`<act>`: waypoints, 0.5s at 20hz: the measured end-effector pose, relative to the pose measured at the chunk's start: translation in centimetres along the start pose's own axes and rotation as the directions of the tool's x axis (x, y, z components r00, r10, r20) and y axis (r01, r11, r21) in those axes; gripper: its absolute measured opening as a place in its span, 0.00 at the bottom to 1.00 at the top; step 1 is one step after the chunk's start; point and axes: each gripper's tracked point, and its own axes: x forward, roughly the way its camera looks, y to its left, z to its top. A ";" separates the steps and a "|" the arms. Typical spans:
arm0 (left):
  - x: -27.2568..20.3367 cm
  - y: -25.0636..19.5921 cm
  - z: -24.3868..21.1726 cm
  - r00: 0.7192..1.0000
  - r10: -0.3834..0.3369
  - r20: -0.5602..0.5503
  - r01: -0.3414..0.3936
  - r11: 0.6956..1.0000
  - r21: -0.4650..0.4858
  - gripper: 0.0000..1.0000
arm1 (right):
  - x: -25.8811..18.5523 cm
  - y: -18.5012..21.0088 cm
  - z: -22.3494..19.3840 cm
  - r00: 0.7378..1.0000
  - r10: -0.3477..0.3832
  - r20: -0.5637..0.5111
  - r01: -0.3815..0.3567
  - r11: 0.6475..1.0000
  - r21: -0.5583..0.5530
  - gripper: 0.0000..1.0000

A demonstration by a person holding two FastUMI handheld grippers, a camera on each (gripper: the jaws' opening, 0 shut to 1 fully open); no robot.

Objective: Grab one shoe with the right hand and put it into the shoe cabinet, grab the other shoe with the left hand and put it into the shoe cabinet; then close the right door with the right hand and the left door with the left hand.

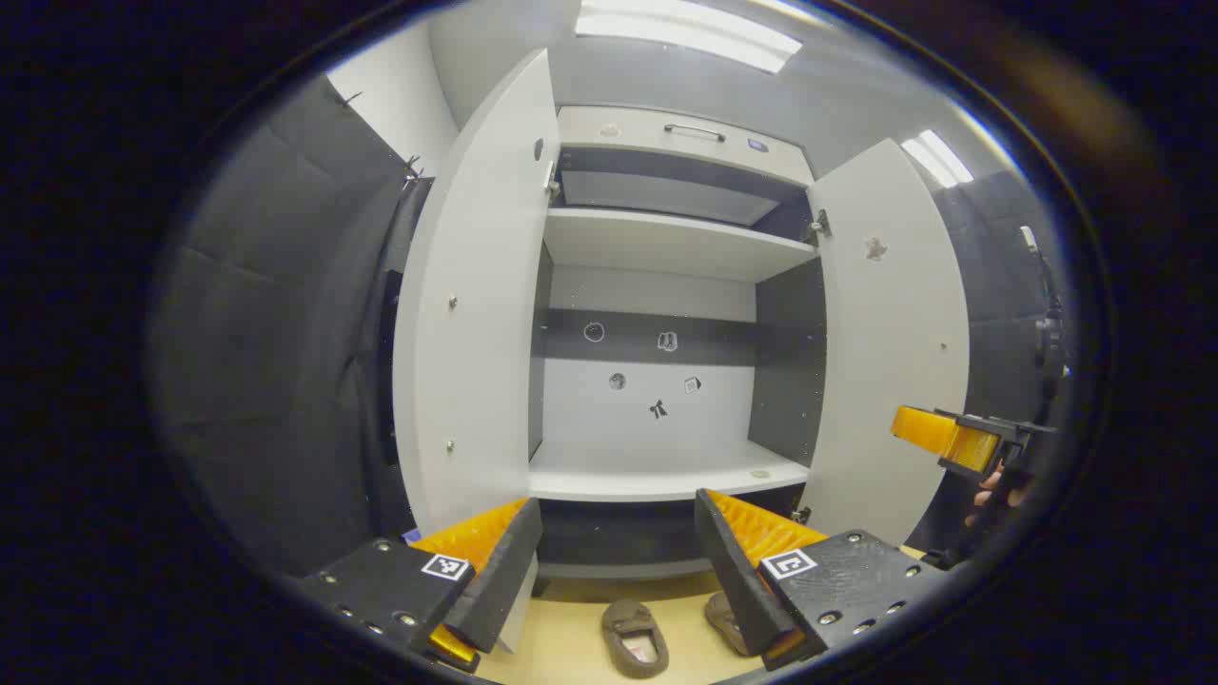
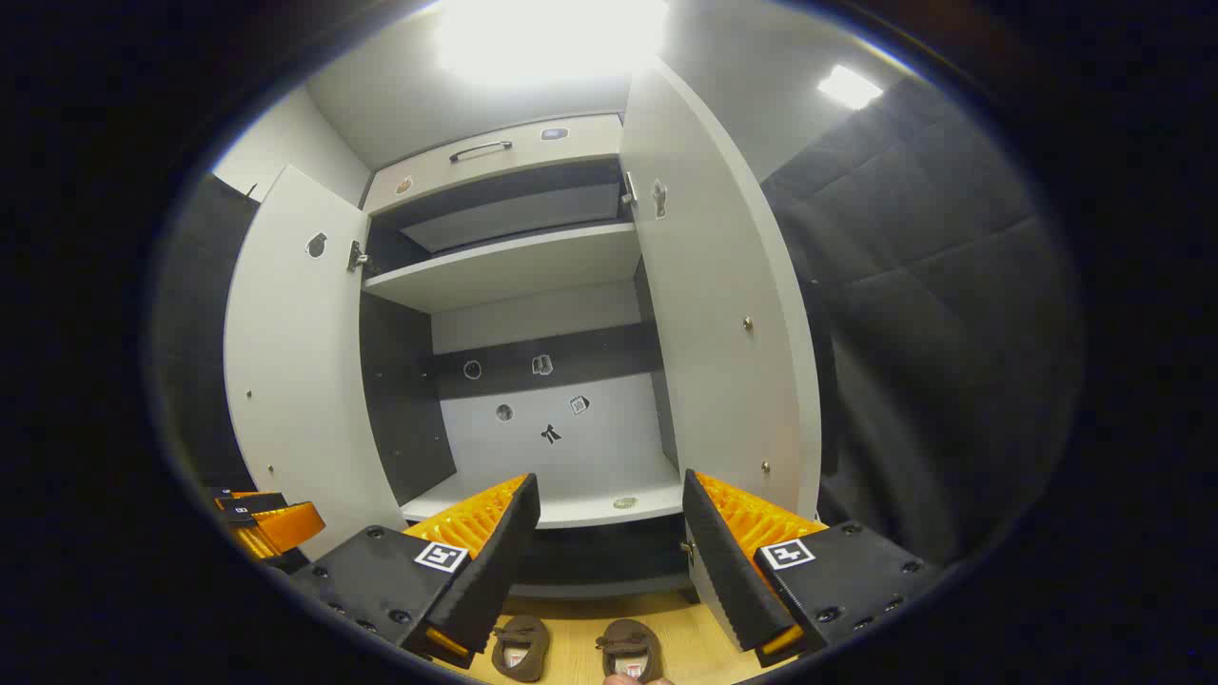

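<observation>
Holding both the left gripper [image 1: 618, 561] and right gripper [image 2: 609, 557] wide open and empty, we faced the open shoe cabinet [image 1: 657, 466] above two brown shoes [image 2: 521, 648] on the floor.

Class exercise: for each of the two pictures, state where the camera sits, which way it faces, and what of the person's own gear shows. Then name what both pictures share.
Left gripper view: rides the left tongs, open, facing the open shoe cabinet; the right tongs and a hand show at right.
Right gripper view: rides the right tongs, open, facing the cabinet; the left tongs show lower left.
Shared: both open doors and two brown shoes on the floor.
</observation>
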 end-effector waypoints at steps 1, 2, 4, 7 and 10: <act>0.1 0.0 -0.2 1.000 -0.001 -0.001 0.001 1.000 0.003 0.94 | -0.2 -0.5 -0.6 1.000 -0.013 -0.015 0.013 1.000 -0.014 0.92; 0.2 0.0 -0.4 1.000 -0.003 -0.004 0.003 1.000 0.002 0.94 | -0.3 -1.0 -1.3 0.999 -0.027 -0.031 0.027 0.999 -0.025 0.96; 0.3 -0.1 -0.7 1.000 -0.009 -0.008 0.009 1.000 -0.005 0.94 | -0.6 -1.3 -2.3 0.997 -0.044 -0.063 0.042 0.999 -0.024 0.92; 0.6 -0.1 -1.2 1.000 -0.018 -0.012 0.018 1.000 -0.015 0.94 | -0.6 -1.1 -2.0 0.997 -0.052 -0.061 0.052 0.999 0.004 0.96; 0.7 0.1 -1.4 1.000 -0.027 -0.014 0.027 0.999 -0.023 0.94 | -0.4 -0.5 -1.4 0.998 -0.048 -0.035 0.048 0.999 -0.006 0.96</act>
